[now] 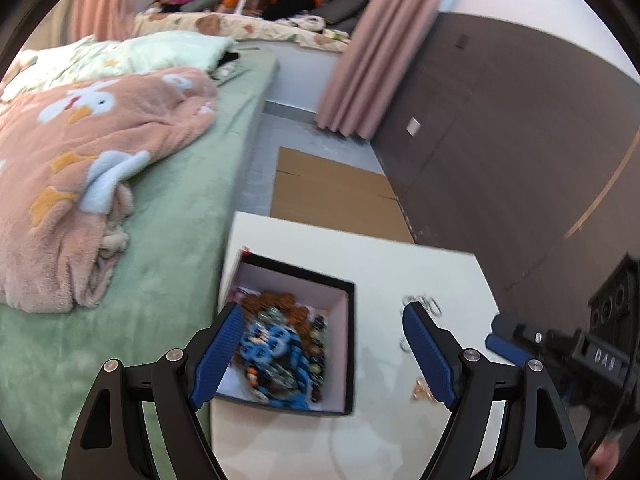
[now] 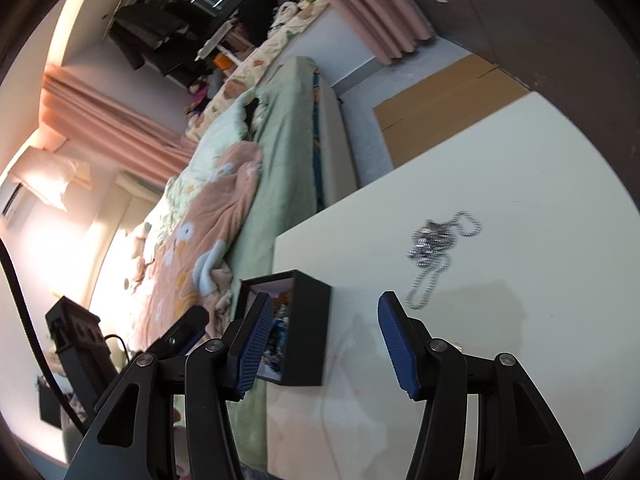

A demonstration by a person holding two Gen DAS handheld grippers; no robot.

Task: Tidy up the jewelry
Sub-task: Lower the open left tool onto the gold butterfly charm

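A black box point(image 1: 348, 344) with a white inside stands on the white table point(image 1: 400, 268) and holds a heap of blue and brown bead jewelry point(image 1: 276, 340). My left gripper point(image 1: 323, 314) hovers over the box, open and holding nothing. A silver ball chain point(image 2: 436, 248) lies loose on the table point(image 2: 520, 160) to the right of the box point(image 2: 308, 332); it also shows as the silver chain point(image 1: 424, 303) by my left gripper's right fingertip. A small gold piece point(image 1: 423, 390) lies nearer. My right gripper point(image 2: 326, 300) is open with nothing gripped, short of the chain.
A bed with a green sheet point(image 1: 168, 240) and a pink blanket point(image 1: 80, 184) runs along the table's left edge. Flat cardboard point(image 1: 332, 192) lies on the floor beyond the table, beside a brown wall panel point(image 1: 500, 140). Pink curtains point(image 1: 380, 48) hang further back.
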